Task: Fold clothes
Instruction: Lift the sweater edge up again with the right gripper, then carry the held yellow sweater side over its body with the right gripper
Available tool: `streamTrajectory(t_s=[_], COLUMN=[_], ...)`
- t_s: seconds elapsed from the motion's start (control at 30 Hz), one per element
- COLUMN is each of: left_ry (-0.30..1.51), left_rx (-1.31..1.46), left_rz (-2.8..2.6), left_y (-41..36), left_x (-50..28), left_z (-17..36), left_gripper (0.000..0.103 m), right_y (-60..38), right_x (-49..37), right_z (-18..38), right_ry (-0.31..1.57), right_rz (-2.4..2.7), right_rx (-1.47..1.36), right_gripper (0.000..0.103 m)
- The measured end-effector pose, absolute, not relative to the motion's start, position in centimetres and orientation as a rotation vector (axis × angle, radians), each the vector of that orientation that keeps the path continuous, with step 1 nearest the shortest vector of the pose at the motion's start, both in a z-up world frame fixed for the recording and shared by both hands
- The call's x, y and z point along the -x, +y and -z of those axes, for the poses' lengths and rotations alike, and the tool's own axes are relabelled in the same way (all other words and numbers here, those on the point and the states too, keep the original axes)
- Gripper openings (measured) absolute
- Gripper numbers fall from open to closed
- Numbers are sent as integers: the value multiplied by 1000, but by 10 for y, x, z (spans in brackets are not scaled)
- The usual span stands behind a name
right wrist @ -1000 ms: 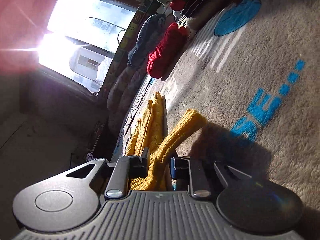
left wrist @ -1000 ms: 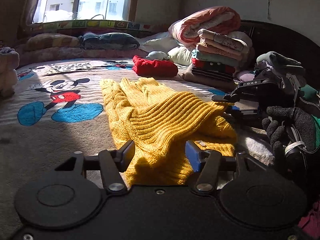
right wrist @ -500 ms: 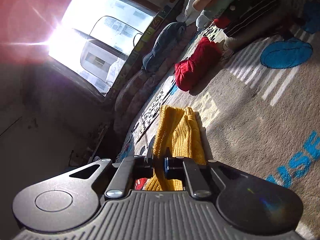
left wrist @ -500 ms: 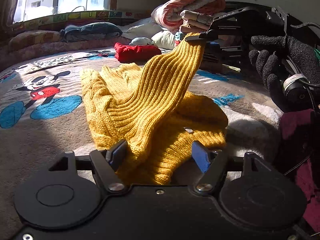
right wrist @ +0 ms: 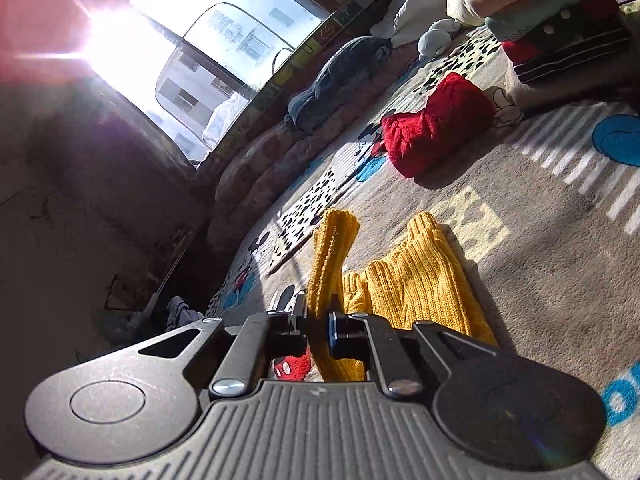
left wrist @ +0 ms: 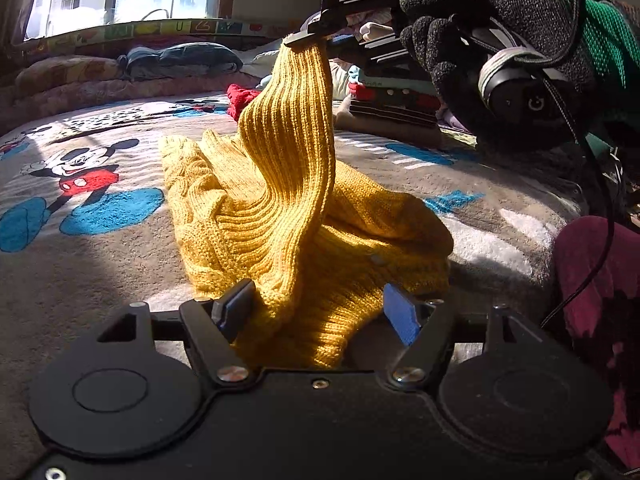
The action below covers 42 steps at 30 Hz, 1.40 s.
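A yellow ribbed knit sweater [left wrist: 288, 200] lies on the cartoon-print blanket [left wrist: 80, 184]. Its near hem sits between the wide-apart fingers of my left gripper [left wrist: 316, 312], which is open and not pinching it. My right gripper [left wrist: 316, 36], held by a black-gloved hand [left wrist: 452, 36], is shut on the sweater's sleeve cuff and holds it up high over the body. In the right wrist view the yellow sleeve [right wrist: 328, 264] runs down from between the closed jaws of the right gripper [right wrist: 318, 328], and the rest of the sweater [right wrist: 420, 280] lies flat beyond.
A folded red knit [right wrist: 432, 124] lies past the sweater. A stack of folded clothes [right wrist: 560, 28] stands at the far right, a dark folded garment [left wrist: 180, 60] by the window ledge. A magenta cloth [left wrist: 600, 272] is at my right.
The right gripper closed on the sleeve cuff and lifted it from the blanket to high above the sweater. The left gripper stayed open at the hem, moving slightly closer.
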State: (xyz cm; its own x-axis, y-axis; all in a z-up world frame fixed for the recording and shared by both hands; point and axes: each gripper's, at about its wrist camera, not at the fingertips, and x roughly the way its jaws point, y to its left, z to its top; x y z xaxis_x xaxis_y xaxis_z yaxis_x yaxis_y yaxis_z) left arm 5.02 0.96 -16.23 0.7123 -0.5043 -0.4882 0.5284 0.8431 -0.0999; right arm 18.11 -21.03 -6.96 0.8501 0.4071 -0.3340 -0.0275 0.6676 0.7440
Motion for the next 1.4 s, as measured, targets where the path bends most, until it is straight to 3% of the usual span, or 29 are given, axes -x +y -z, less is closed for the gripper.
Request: streamTrajectory(t_s=[0.2, 0.27, 0.37, 0.47, 0.53, 0.6, 0.93, 1.07, 1.4], left_ry=[537, 541, 545, 548, 550, 552, 572, 577, 584], left_rx=[-4, 12, 23, 29, 30, 31, 66, 84, 82], left_rz=[578, 580, 580, 580, 579, 578, 578, 581, 592], left_y=[15, 16, 18, 19, 19, 19, 21, 23, 24], left_x=[-54, -55, -55, -56, -56, -57, -60, -62, -63], left_z=[161, 161, 161, 160, 160, 160, 160, 159, 158], left_gripper=[69, 69, 69, 69, 69, 69, 69, 69, 69], right_y=[-174, -161, -143, -128, -122, -118, -123, -103, -47], right_x=[-207, -216, -221, -223, -221, -215, -233, -244, -256], right_z=[60, 57, 50, 42, 37, 31, 59, 85, 102], right_ry=[551, 570, 580, 582, 575, 556, 700, 818, 906], right_rz=[-250, -269, -323, -392, -446, -496, -508, -565, -789], right_rx=[-702, -679, -621, -572, -548, -517, -377, -199, 254], right_gripper=[15, 22, 49, 53, 65, 69, 66, 64, 57])
